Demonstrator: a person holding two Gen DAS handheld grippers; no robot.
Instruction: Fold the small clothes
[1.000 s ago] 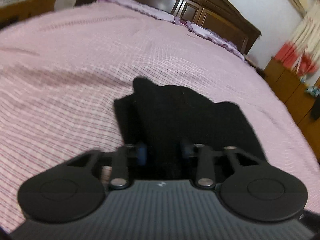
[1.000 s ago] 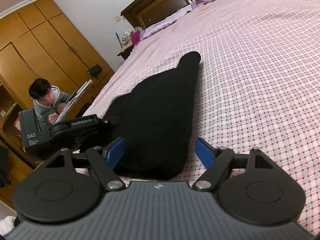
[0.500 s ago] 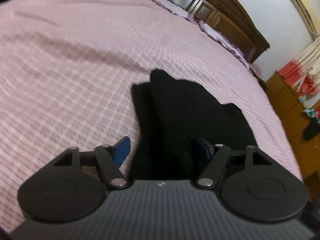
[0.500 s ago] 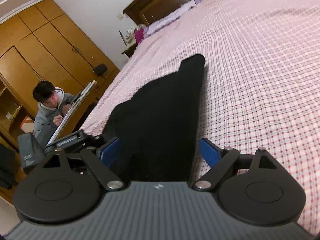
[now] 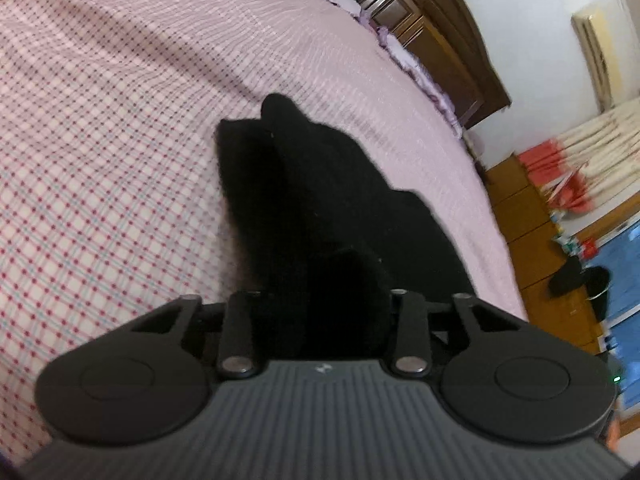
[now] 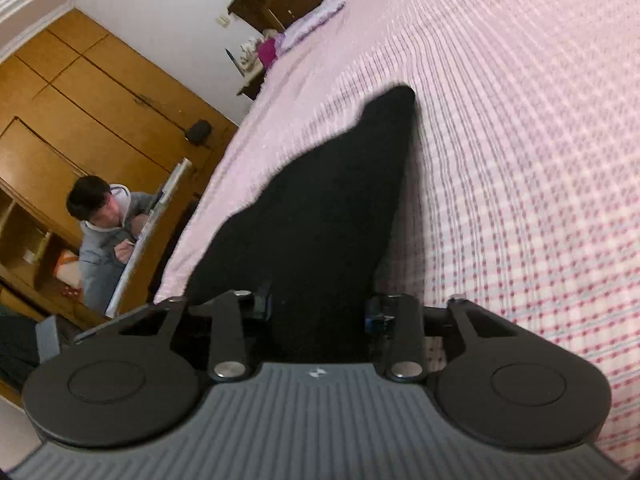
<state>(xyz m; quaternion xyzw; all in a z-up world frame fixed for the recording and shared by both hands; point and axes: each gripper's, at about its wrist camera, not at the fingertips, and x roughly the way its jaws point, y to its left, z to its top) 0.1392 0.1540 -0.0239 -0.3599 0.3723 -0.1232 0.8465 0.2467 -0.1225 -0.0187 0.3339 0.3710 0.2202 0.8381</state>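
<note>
A black garment [image 5: 320, 184] lies bunched on the pink checked bedspread [image 5: 100, 168], one pointed end away from me. In the left wrist view its near end rises between the jaws, and my left gripper [image 5: 322, 308] is shut on that fold; the fingertips are buried in the dark cloth. From the right wrist, the same black garment [image 6: 328, 208] tapers to a tip far ahead. My right gripper [image 6: 318, 312] is shut on its near edge, with a blue pad [image 6: 376, 314] showing beside the cloth.
A dark wooden headboard [image 5: 440, 40] and purple pillows line the far end of the bed. Wooden drawers [image 5: 532, 232] stand past the right edge. A seated person [image 6: 108, 232] is writing at a board beside the bed, with wooden wardrobes [image 6: 100, 100] behind.
Both grippers stood open around the garment half a second ago; both have now closed on it. The left one was closed a second ago too. Both views have tilted and lifted slightly.
</note>
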